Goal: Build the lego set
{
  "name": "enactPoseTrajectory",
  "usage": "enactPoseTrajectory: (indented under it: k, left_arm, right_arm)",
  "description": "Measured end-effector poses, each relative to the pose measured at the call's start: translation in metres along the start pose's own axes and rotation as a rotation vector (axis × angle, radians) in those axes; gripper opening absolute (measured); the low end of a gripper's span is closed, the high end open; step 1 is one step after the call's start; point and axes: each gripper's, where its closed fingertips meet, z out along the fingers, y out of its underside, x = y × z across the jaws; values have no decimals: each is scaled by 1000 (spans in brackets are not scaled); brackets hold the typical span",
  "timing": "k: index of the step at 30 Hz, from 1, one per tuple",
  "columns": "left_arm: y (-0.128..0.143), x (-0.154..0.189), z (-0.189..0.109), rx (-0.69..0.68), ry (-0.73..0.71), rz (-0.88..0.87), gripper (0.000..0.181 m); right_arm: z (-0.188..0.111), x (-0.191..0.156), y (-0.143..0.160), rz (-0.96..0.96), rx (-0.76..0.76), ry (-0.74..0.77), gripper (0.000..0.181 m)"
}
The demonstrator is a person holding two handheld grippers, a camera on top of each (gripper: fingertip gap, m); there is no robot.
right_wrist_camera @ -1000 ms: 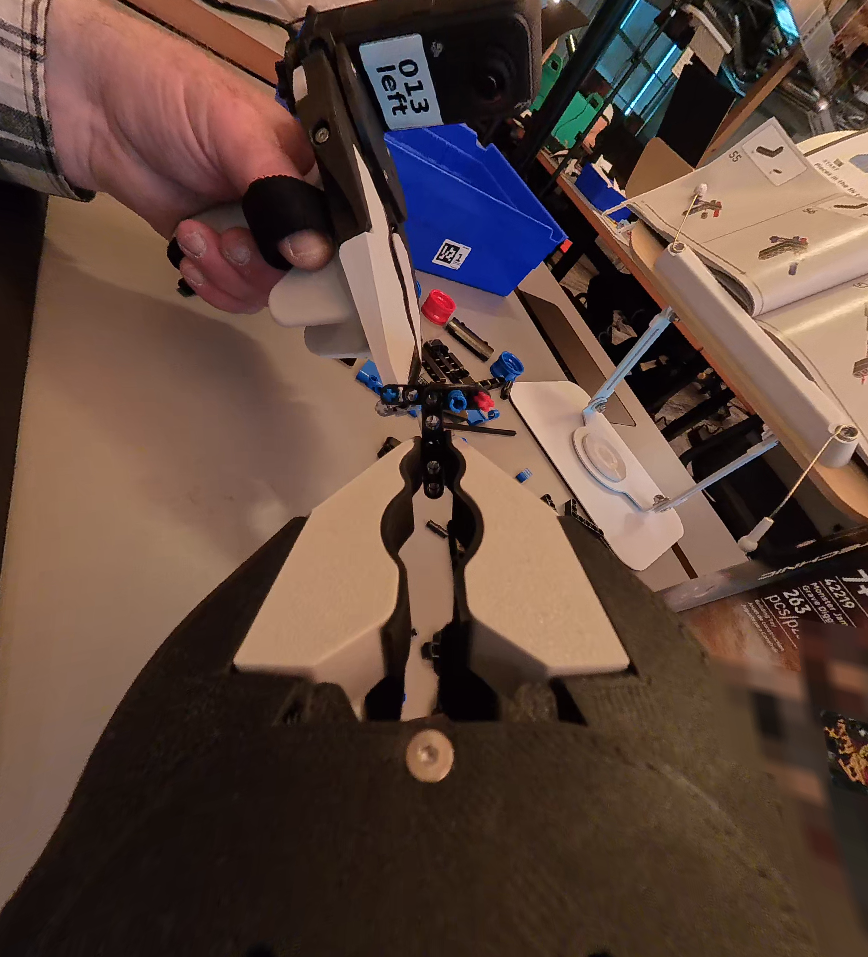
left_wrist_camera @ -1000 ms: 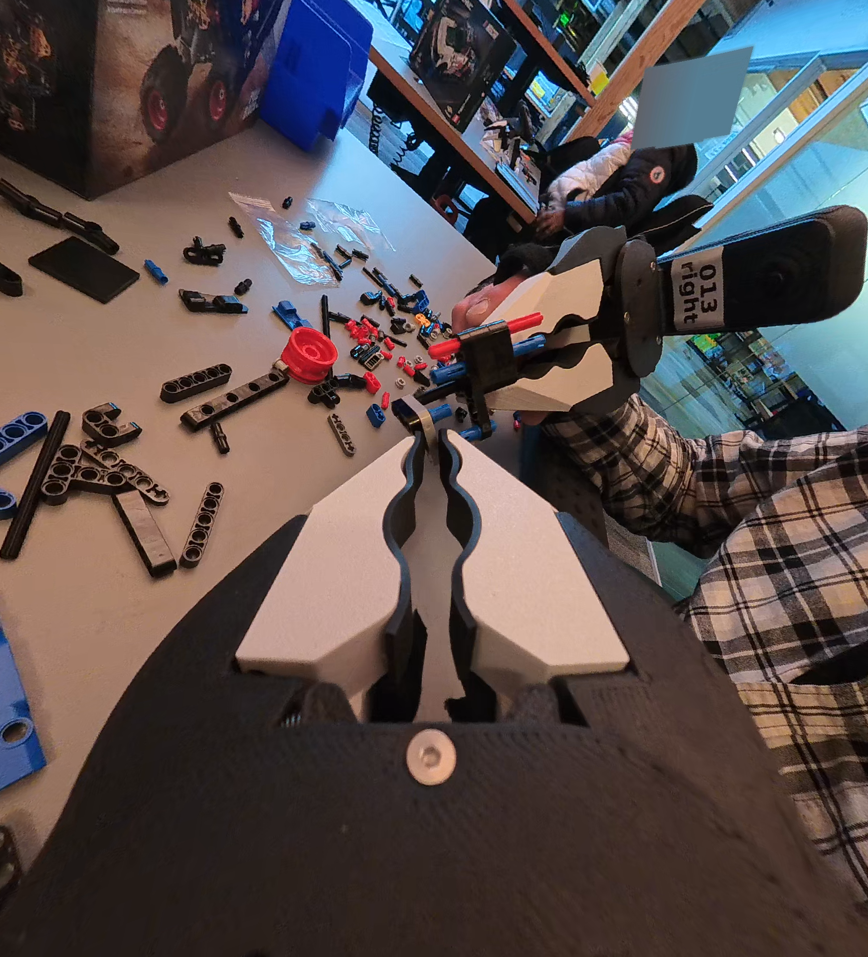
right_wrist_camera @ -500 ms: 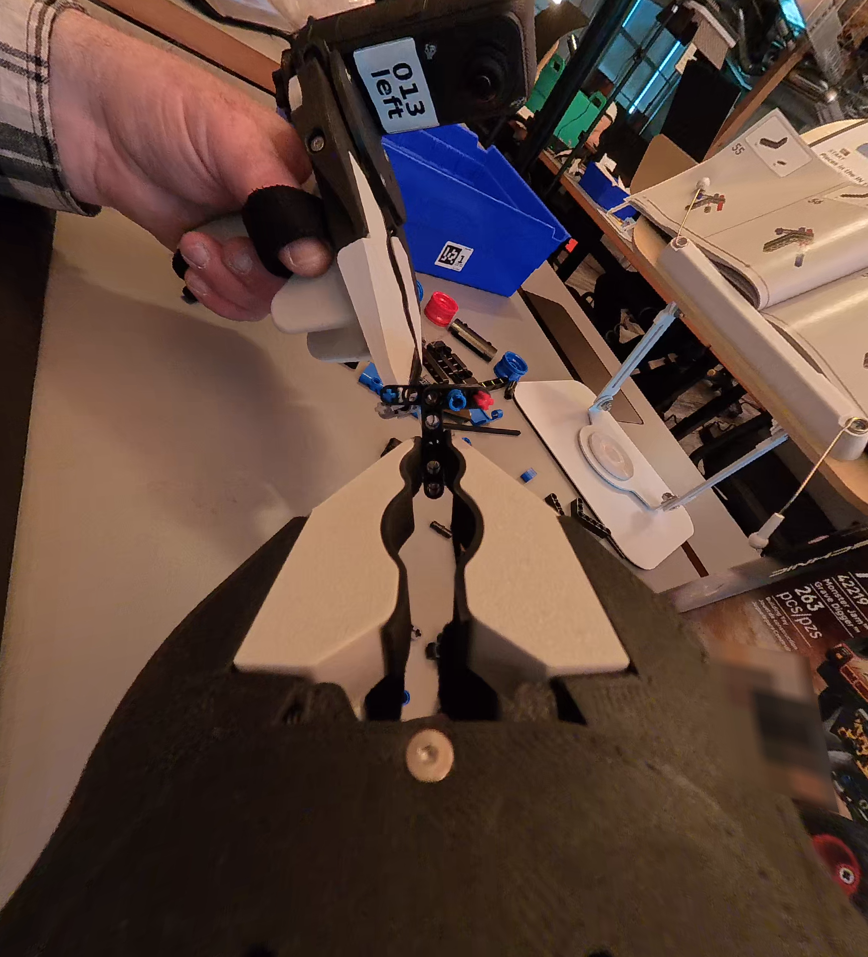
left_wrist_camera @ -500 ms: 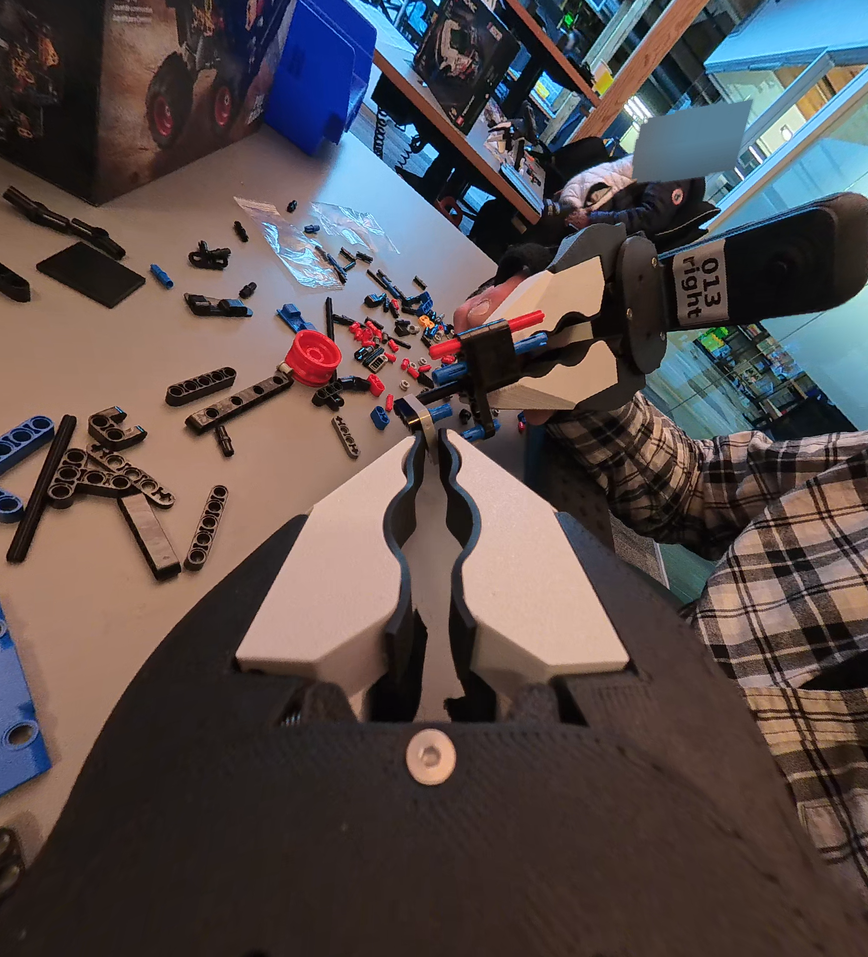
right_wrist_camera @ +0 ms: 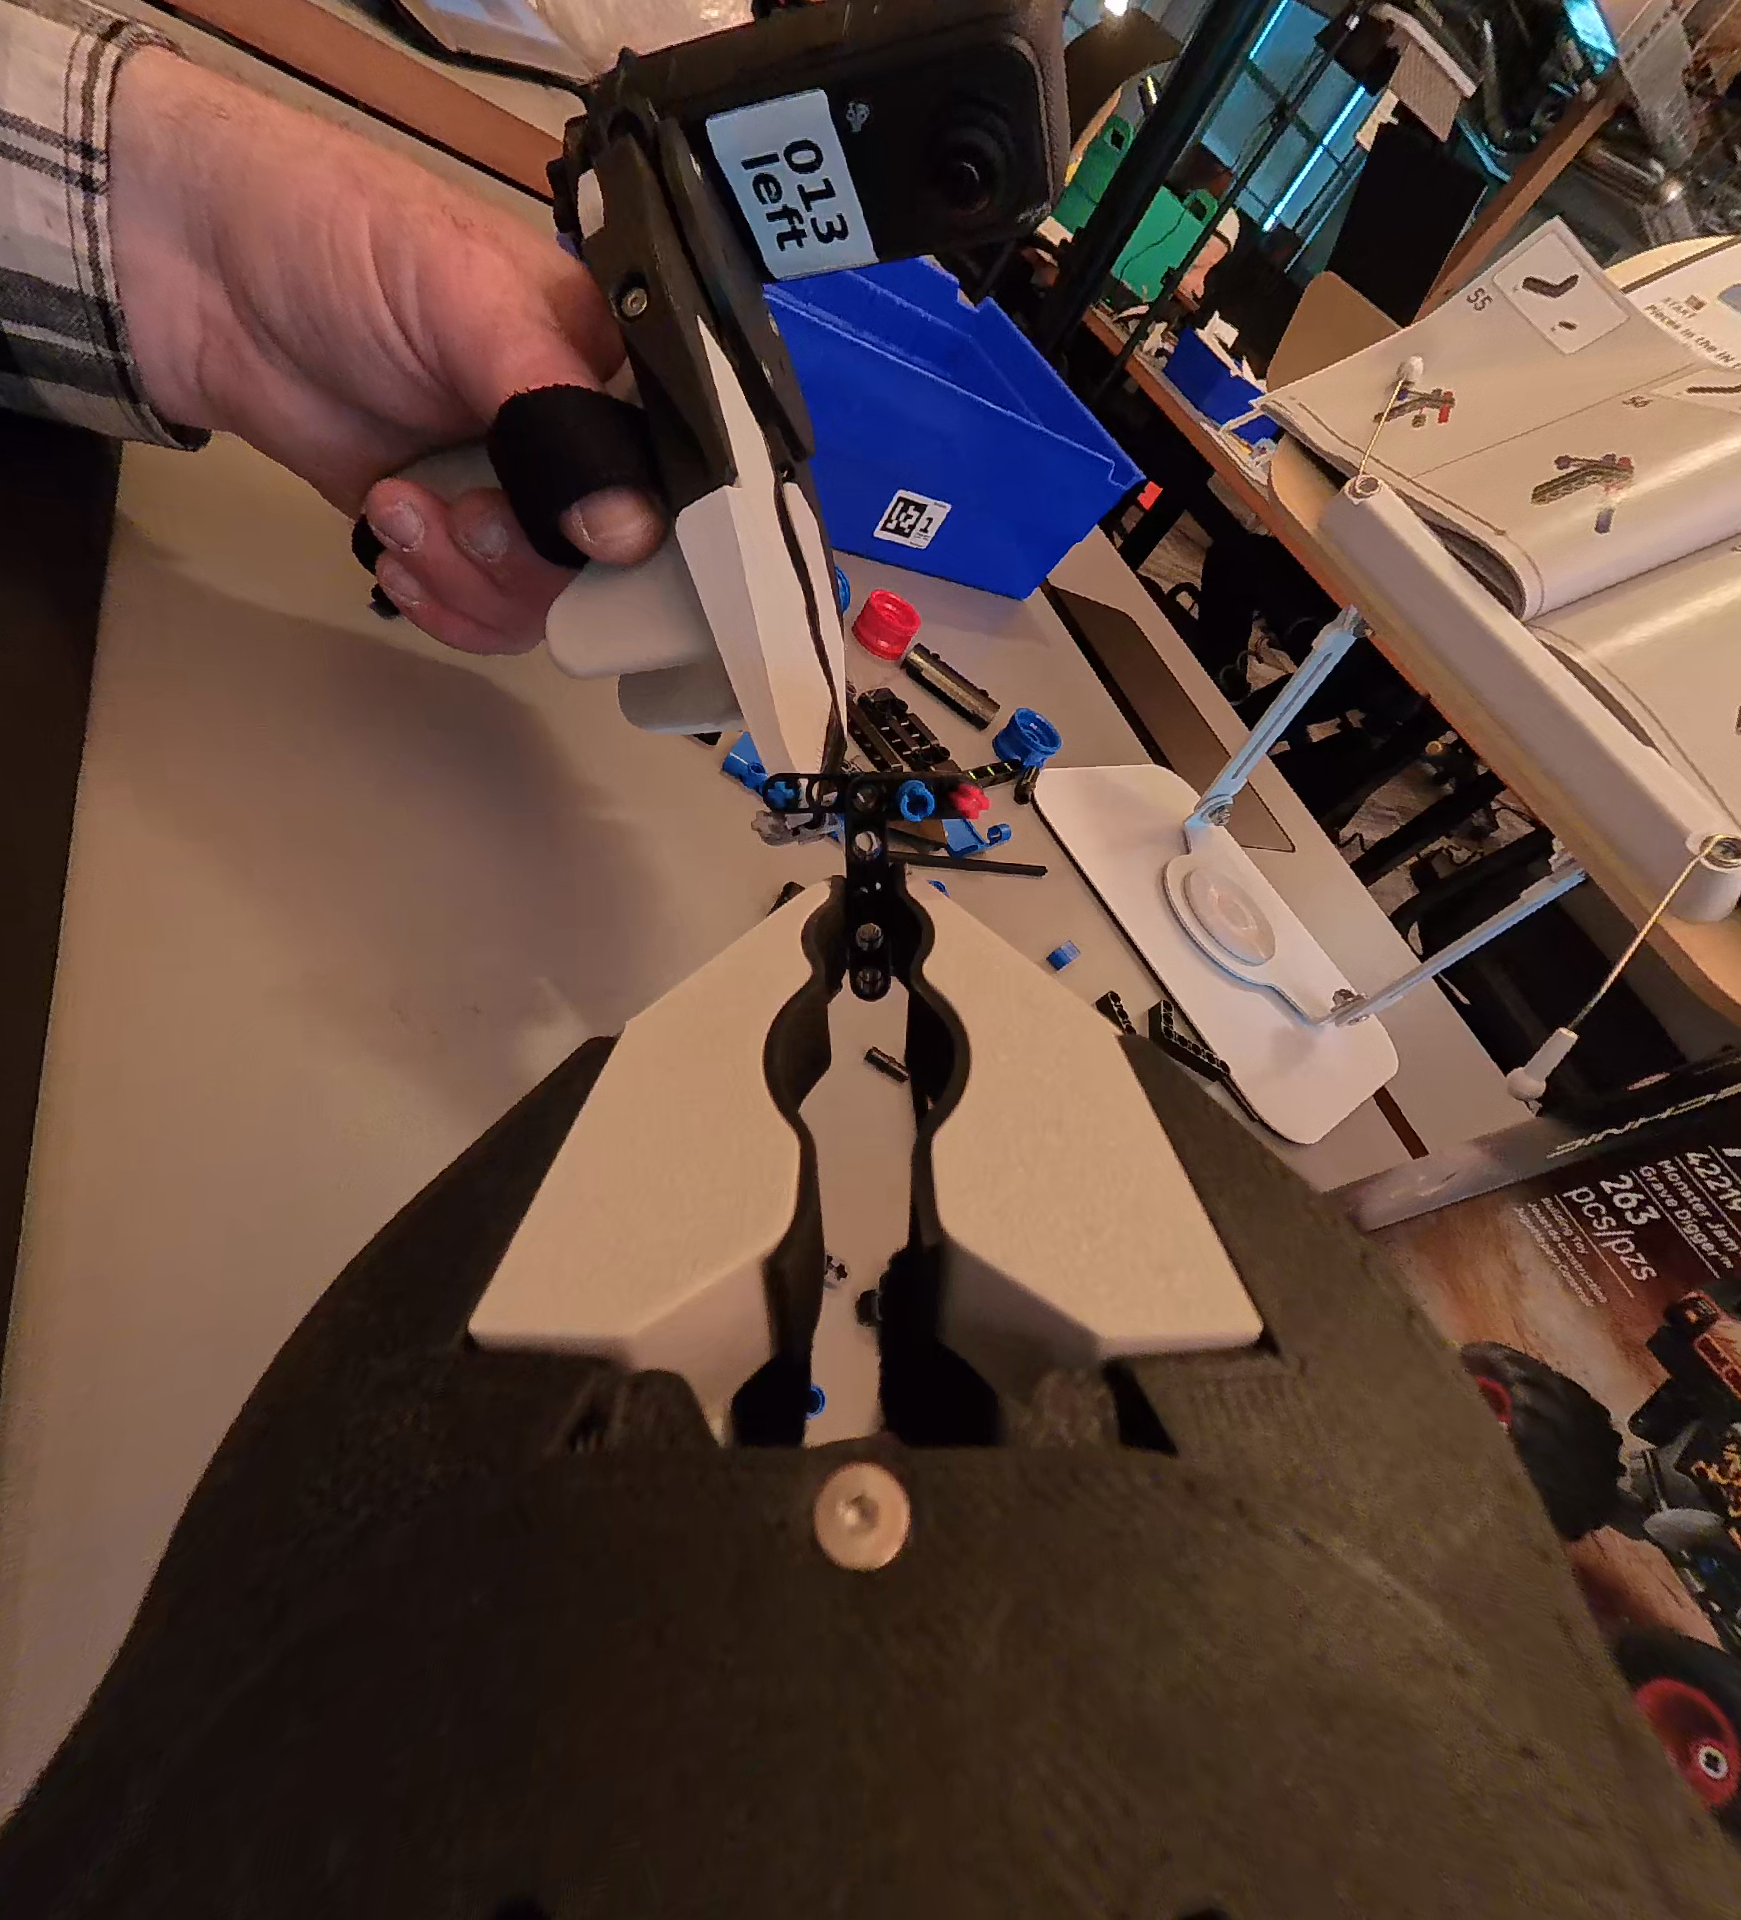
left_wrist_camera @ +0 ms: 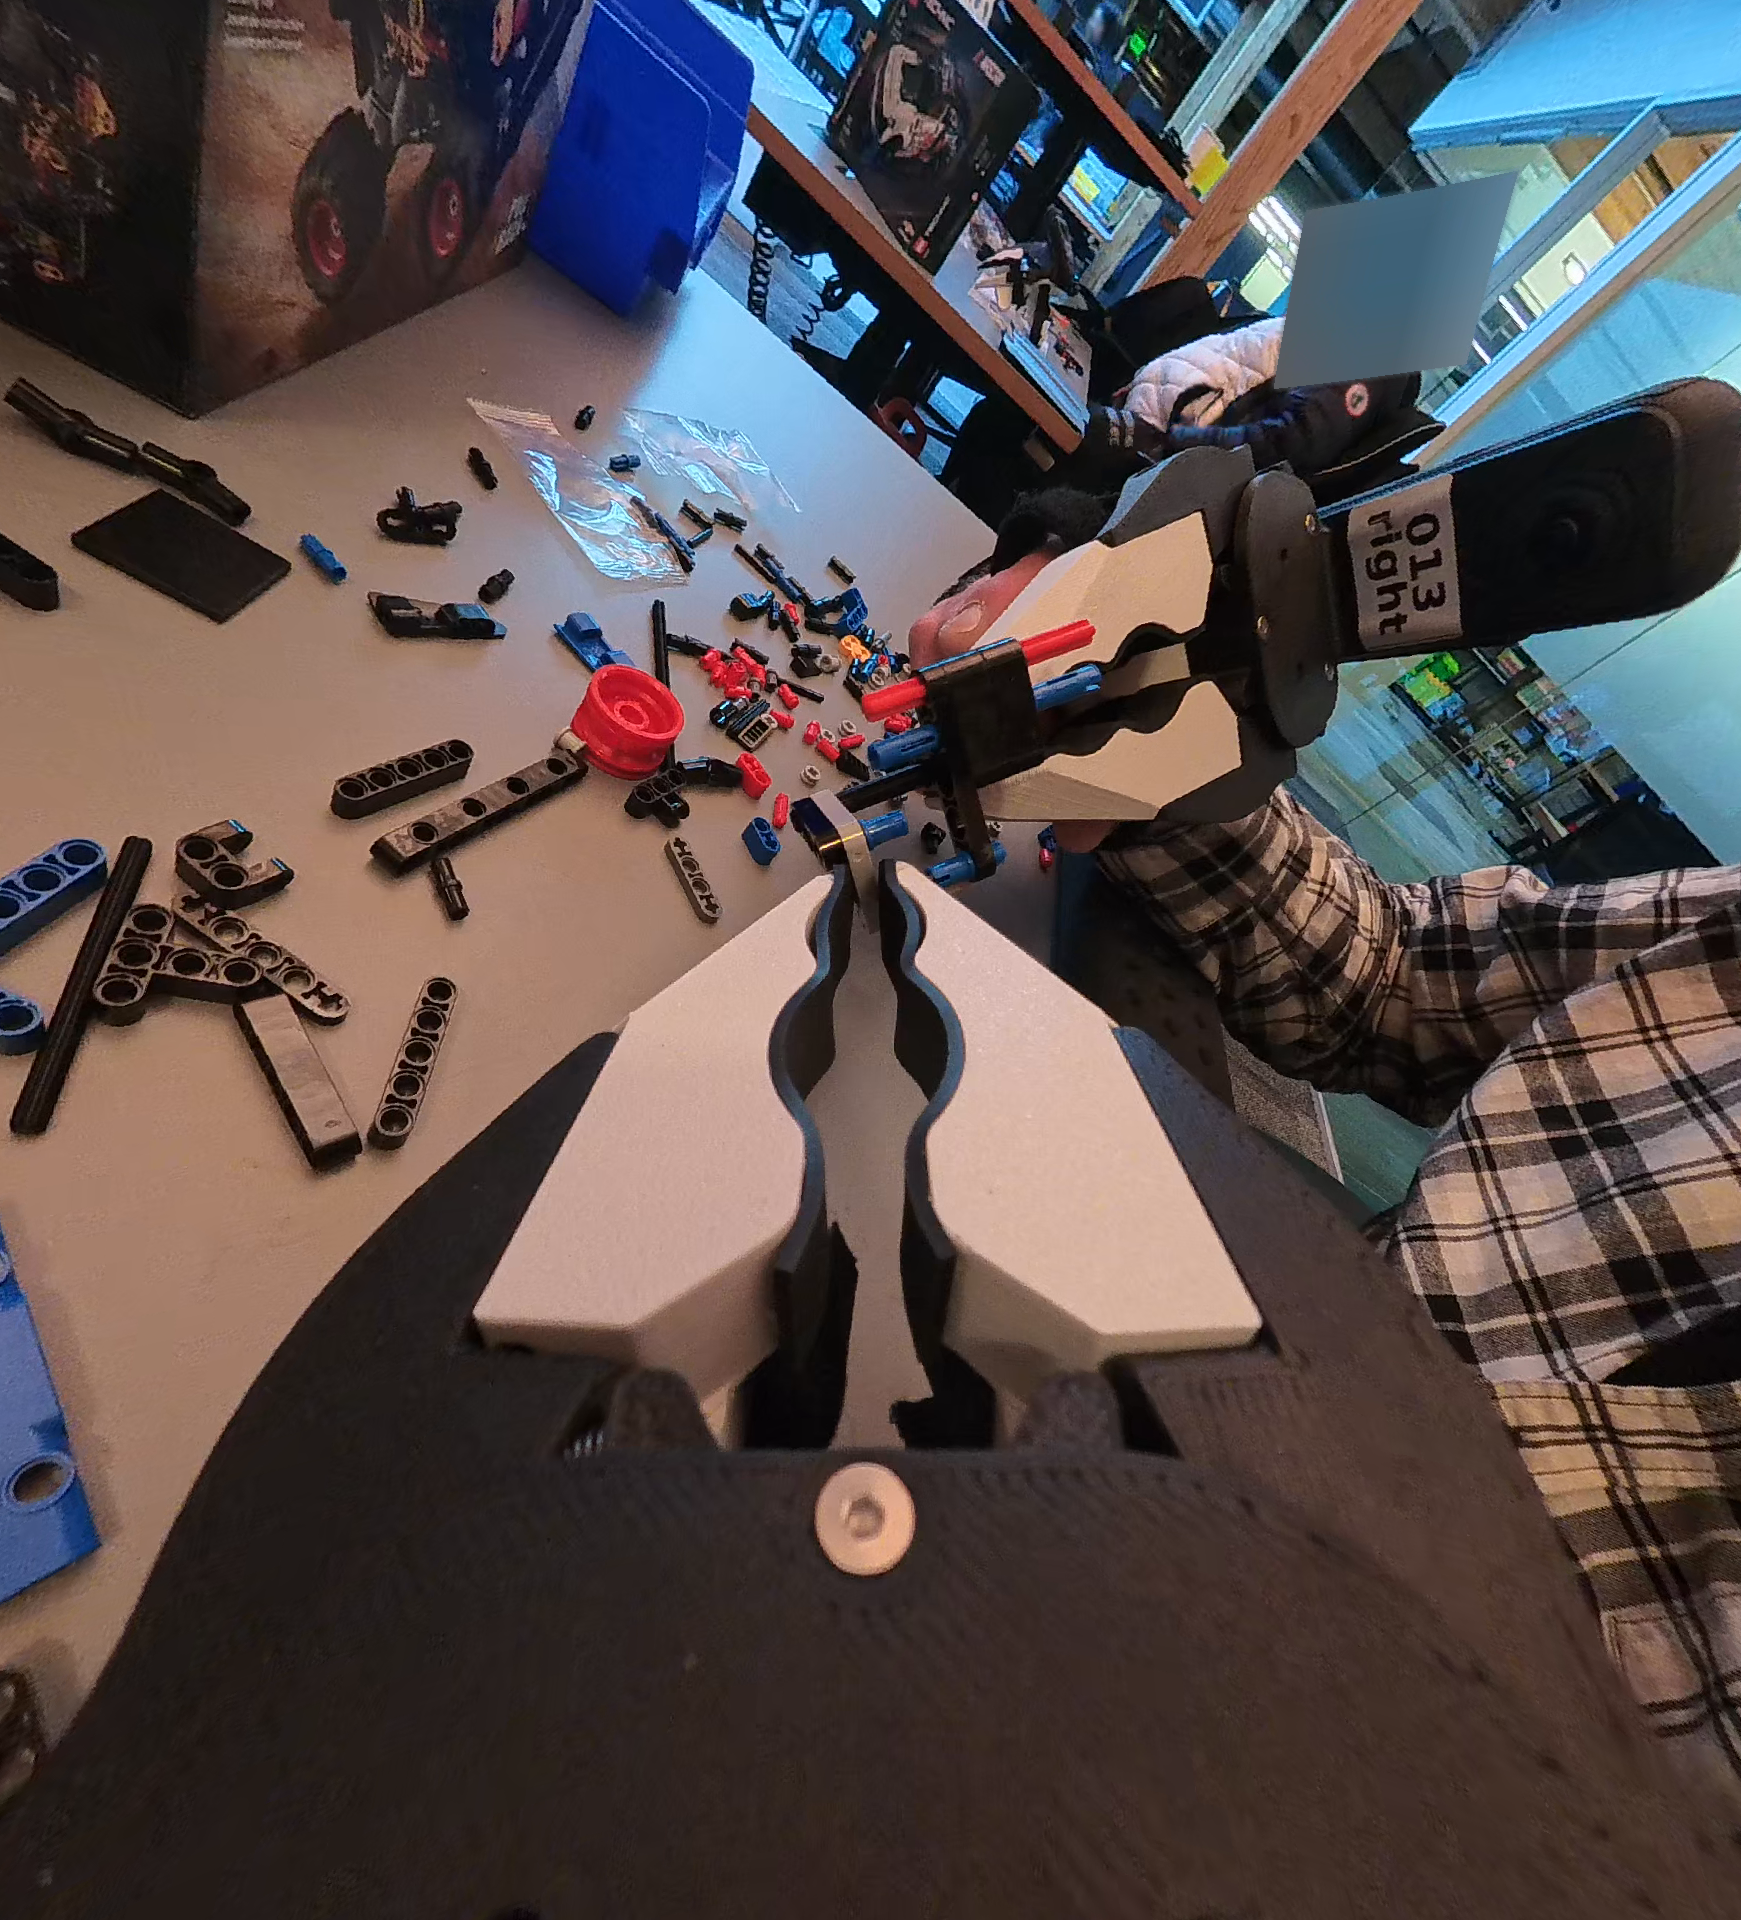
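Grey desk (left_wrist_camera: pixel 222 1195) is strewn with loose black, blue and red lego pieces, a red plastic wheel hub (left_wrist_camera: pixel 627 707) among them. Above it, a small black lego assembly with blue and red pins (right_wrist_camera: pixel 871 821) is pinched by the right gripper (right_wrist_camera: pixel 871 914); its grey end piece is clamped by the left gripper (left_wrist_camera: pixel 858 873), fingers pressed together.

The left wrist view was evenly lit and cool, with daylight from the windows (left_wrist_camera: pixel 1624 260) at upper right; the table (left_wrist_camera: pixel 222 727) below them carried only soft shadows. The right wrist view was warmer and dimmer, its left border nearly black. Strong wide-angle bending curved both frames' edges. The set's box (right_wrist_camera: pixel 1676 1403) looked slightly soft; a clear bag (left_wrist_camera: pixel 596 499) glinted faintly.
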Motion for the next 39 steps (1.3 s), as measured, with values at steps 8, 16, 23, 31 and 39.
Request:
enactPoseTrajectory:
  k: [8,16,23,31,39]
  left_arm:
    - [0,0,0,1,2,1,3]
    - [-1,0,-1,3,0,0,2]
    - [-3,0,-1,14,-8,-5,2]
    - [-4,-3,-2,21,-23,-19,2]
    - [-2,-6,0,15,-30,-29,2]
  right_arm:
    - [0,0,-1,5,4,-2,5]
    - [0,0,0,16,7,-9,5]
    - [0,1,-2,85,34,-32,5]
    - [-3,3,-7,120,66,-33,5]
    - [-1,0,-11,50,56,-5,5]
